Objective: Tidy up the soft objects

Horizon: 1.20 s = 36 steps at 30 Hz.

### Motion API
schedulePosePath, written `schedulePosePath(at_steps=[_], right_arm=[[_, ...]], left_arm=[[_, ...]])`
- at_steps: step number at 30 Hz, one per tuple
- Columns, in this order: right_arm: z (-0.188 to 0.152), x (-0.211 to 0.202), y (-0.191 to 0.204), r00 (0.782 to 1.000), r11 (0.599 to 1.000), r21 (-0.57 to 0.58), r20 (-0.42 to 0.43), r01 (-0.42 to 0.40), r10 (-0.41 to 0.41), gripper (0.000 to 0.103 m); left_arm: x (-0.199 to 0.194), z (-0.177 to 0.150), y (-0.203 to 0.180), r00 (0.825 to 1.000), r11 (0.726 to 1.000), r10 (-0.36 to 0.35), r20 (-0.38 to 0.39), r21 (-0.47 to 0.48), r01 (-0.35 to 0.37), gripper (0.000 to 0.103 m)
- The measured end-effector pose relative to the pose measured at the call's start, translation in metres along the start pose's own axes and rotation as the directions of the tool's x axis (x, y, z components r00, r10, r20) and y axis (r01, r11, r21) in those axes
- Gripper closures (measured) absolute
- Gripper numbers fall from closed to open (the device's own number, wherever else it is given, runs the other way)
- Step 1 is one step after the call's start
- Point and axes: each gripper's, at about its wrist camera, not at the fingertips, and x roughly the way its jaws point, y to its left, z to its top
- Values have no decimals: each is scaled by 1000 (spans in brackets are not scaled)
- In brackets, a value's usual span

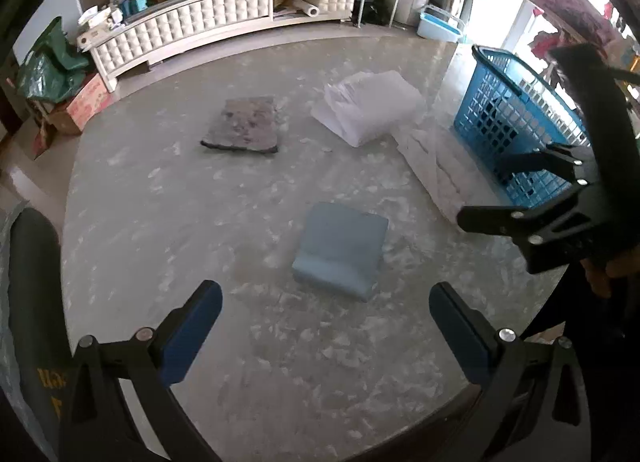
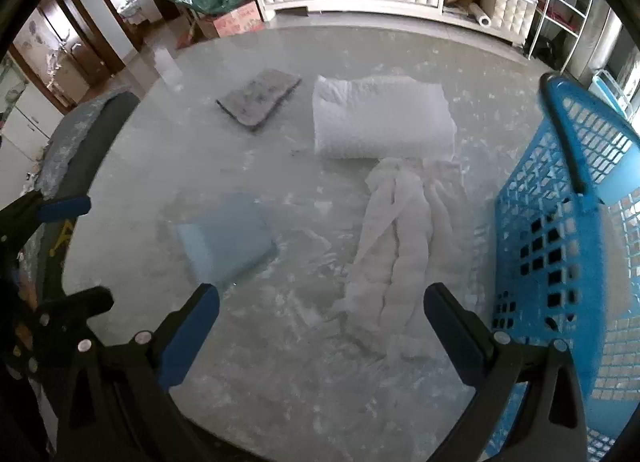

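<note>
1. Blue-padded jaws of both grippers, left gripper (image 1: 326, 320) and right gripper (image 2: 322, 322), stand spread wide and hold nothing above the round marbled worktop (image 1: 240, 362).
2. Ahead of the left gripper lies a pale blue foam cushion (image 1: 340, 252); farther back sit a grey mat (image 1: 242, 123) and a folded white quilt (image 1: 370, 105).
3. Only the right wrist view shows the twisted white cloth (image 2: 400, 246) clearly, just beside the blue basket (image 2: 560, 262).
4. Only the left wrist view shows the right gripper from outside, in front of the basket.
</note>
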Motion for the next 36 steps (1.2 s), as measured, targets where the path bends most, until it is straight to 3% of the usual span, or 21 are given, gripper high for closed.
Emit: schedulePosePath(at_steps=[8, 13, 22, 25, 29, 32, 34, 36], right_arm=[[6, 35, -14, 998, 998, 37, -42, 46, -45, 0], [6, 50, -20, 997, 997, 54, -56, 50, -47, 0], [11, 71, -28, 996, 996, 80, -77, 46, -40, 1], [12, 75, -29, 996, 996, 83, -78, 43, -37, 1], [13, 76, -32, 997, 995, 88, -76, 38, -31, 1], [14, 74, -32, 997, 995, 92, -76, 39, -32, 1], [10, 72, -31, 996, 995, 94, -80, 44, -37, 1], [11, 75, -32, 996, 994, 94, -84, 49, -41, 1]], left_arm=[[29, 6, -9, 1000, 994, -8, -4, 108, 9, 2], [49, 7, -21, 999, 979, 31, -26, 202, -25, 16], [90, 4, -22, 992, 968, 7, -126, 251, 25, 18], [99, 5, -19, 990, 969, 7, -141, 245, 28, 28], [101, 6, -13, 989, 972, 8, -148, 231, 27, 31], [100, 7, -12, 989, 973, 5, -148, 228, 29, 45], [99, 9, -12, 990, 974, -3, -144, 222, 35, 64], [97, 11, -8, 989, 978, -5, -146, 208, 36, 73]])
